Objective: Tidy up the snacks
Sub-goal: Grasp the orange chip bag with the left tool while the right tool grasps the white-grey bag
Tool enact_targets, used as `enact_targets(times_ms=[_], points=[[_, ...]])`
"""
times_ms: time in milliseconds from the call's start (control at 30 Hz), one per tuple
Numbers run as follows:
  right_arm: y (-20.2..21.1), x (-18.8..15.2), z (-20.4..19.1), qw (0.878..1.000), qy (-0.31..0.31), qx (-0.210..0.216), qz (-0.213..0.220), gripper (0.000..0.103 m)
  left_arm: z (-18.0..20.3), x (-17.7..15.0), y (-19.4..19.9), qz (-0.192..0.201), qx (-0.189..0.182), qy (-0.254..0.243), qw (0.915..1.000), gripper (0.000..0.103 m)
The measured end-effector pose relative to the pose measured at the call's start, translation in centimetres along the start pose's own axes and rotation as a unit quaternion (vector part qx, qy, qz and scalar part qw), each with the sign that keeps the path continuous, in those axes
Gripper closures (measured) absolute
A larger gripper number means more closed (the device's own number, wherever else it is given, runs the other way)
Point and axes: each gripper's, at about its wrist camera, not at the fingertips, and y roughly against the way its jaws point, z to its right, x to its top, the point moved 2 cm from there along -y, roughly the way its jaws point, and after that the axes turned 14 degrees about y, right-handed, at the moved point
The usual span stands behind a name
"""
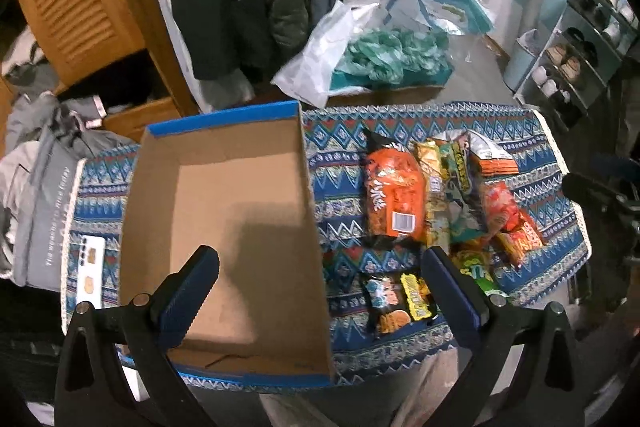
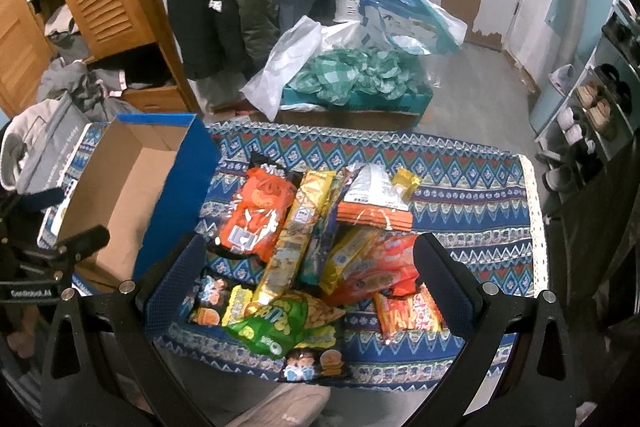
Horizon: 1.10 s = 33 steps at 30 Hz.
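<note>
**Box bare, snacks loose on the cloth**

Cardboard box [image 1: 224,227], blue outside, sits on patterned tablecloth [image 1: 532,147]; bare floor inside, nothing in it. Snack pile [image 2: 320,247] lies just right of box, on cloth: orange chip bag [image 1: 394,195], green peanut bag [image 2: 280,323], gold packs. Left gripper [image 1: 320,287] spread wide over box's right wall, grasping nothing. Right gripper [image 2: 308,279] likewise spread, straddling pile, nothing held.
</note>
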Motion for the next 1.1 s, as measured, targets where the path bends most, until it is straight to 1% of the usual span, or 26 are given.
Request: enact_targets(times_ms=[133, 267, 467, 533, 667, 733, 867, 900, 967, 1033, 1100], points=[[-0.6, 1.0, 1.2, 1.000, -0.003, -0.004, -0.013, 0.001, 0.4, 0.5, -0.5, -0.002, 0.002, 0.006, 1.0000, 0.001], [-1.2, 1.8, 3.0, 0.999, -0.012, -0.010, -0.031, 0.001, 1.0, 1.6, -0.5, 0.008, 0.007, 0.009, 0.9999, 0.001], [-3.6, 2.8, 5.1, 0.997, -0.040, 0.002, -0.066, 0.001, 2.6, 3.7, -1.1, 0.007, 0.022, -0.008, 0.9997, 0.001], [-4.5, 3.1, 5.5, 0.996, -0.042, 0.004, -0.076, 0.001, 3.1, 4.4, -1.5, 0.002, 0.020, -0.014, 0.9997, 0.001], [-6.3, 3.8, 7.1, 0.994, -0.047, -0.009, -0.099, 0.001, 3.8, 5.5, -3.4, -0.026, 0.019, -0.012, 0.9994, 0.001], [-7.3, 4.1, 7.8, 0.993, -0.053, -0.004, -0.109, 0.001, 4.2, 6.1, -4.6, -0.045, 0.014, -0.007, 0.9989, 0.001], [-9.5, 4.5, 8.9, 0.989, -0.061, 0.006, -0.131, 0.001, 5.3, 6.9, -7.8, -0.082, 0.045, -0.011, 0.9956, 0.001], [-10.4, 4.5, 9.2, 0.988, -0.060, 0.009, -0.139, 0.001, 5.6, 7.0, -8.5, -0.093, 0.041, -0.011, 0.9947, 0.001], [-11.9, 4.5, 9.6, 0.986, -0.060, 0.018, -0.155, 0.001, 6.0, 7.2, -9.9, -0.109, 0.019, 0.000, 0.9939, 0.001], [-13.7, 4.3, 10.3, 0.982, -0.070, 0.030, -0.172, 0.001, 6.1, 7.2, -10.9, -0.111, 0.009, 0.020, 0.9936, 0.001], [-15.3, 3.9, 10.9, 0.978, -0.080, 0.031, -0.188, 0.001, 6.3, 7.3, -12.0, -0.116, 0.006, 0.033, 0.9926, 0.001]])
